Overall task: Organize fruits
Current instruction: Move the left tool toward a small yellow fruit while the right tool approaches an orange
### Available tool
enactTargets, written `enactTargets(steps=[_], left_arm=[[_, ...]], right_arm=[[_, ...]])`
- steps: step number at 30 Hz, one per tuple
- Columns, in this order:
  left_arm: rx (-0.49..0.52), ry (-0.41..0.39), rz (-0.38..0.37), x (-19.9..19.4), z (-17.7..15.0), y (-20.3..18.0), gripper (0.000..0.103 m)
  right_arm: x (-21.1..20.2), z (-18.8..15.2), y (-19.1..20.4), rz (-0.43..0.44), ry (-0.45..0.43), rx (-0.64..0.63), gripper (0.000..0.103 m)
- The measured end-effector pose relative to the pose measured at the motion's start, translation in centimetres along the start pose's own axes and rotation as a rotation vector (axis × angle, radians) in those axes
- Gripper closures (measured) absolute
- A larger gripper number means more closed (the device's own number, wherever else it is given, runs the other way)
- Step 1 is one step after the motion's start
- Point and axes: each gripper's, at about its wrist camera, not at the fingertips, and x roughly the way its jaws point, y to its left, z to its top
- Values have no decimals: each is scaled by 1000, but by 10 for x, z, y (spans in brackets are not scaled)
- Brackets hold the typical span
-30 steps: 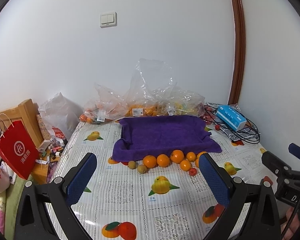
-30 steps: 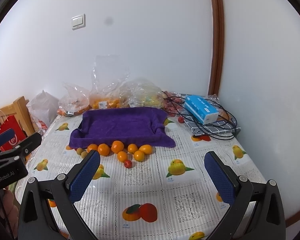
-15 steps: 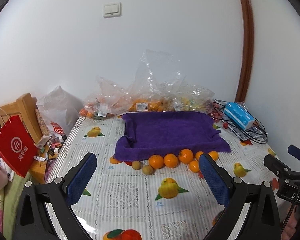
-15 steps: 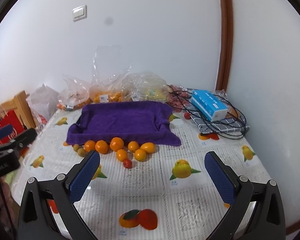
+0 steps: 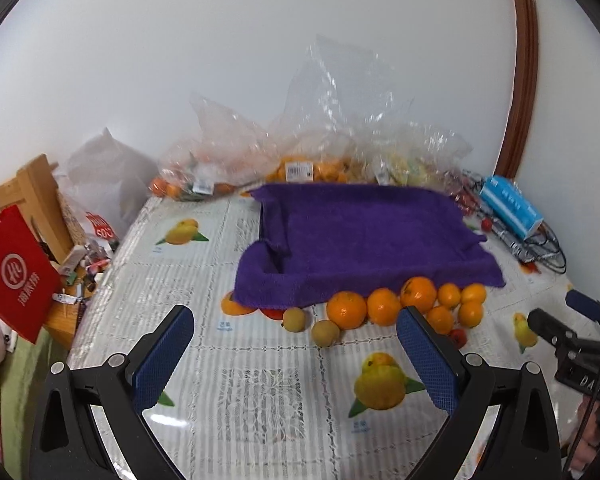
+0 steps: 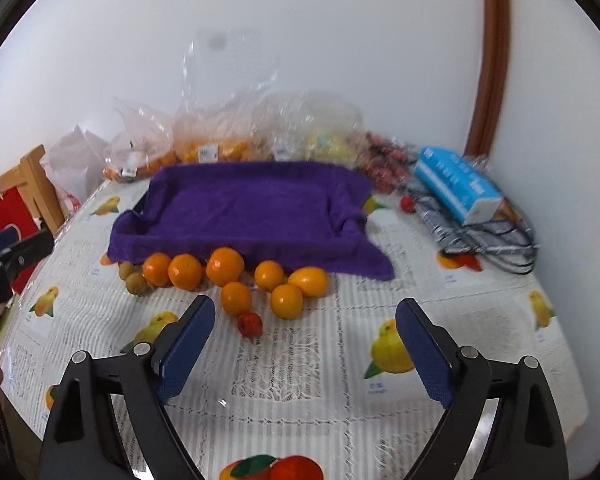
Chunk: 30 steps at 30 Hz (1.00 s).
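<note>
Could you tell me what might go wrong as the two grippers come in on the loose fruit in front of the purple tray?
1. The oranges lie packed together and touching, so a finger pushed between them could send neighbours rolling across the tablecloth.
2. The small red fruit sits nearest the right gripper, whose jaws are closing with nothing between them; it could get knocked away.
3. Both the left gripper and the right aim at one cluster and could collide.

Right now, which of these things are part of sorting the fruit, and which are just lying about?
Part of the job:
- loose oranges
- two small brown fruits
- small red fruit
- purple towel-lined tray

Lying about:
- blue tissue pack
- red paper bag
- plastic bags
</note>
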Motion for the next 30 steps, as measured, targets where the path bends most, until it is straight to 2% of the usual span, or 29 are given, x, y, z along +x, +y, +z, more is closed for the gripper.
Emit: enactTargets(steps=[2, 7, 11, 12, 15, 20, 25, 30], left_arm=[[3, 15, 6, 15, -3, 0, 1], [-13, 37, 11, 45, -10, 4, 2], [-21, 92, 43, 69, -19, 9, 16], [-26, 105, 40, 73, -21, 11, 23], [-18, 137, 14, 83, -27, 11, 30], [-17, 162, 0, 97, -25, 12, 32], [-70, 174, -84, 110, -19, 21, 33], [-41, 143, -62, 112, -17, 19, 42]], right_arm=[[15, 0, -2, 7, 9, -2, 17], [41, 1, -6, -17, 10, -20, 20], [61, 3, -17, -19, 20, 3, 26], [66, 4, -21, -4, 31, 13, 28], [78, 8, -31, 30, 47, 38, 37], [98, 17, -42, 44, 52, 37, 48], [114, 17, -48, 73, 60, 53, 53], [123, 13, -51, 125, 44, 72, 54]])
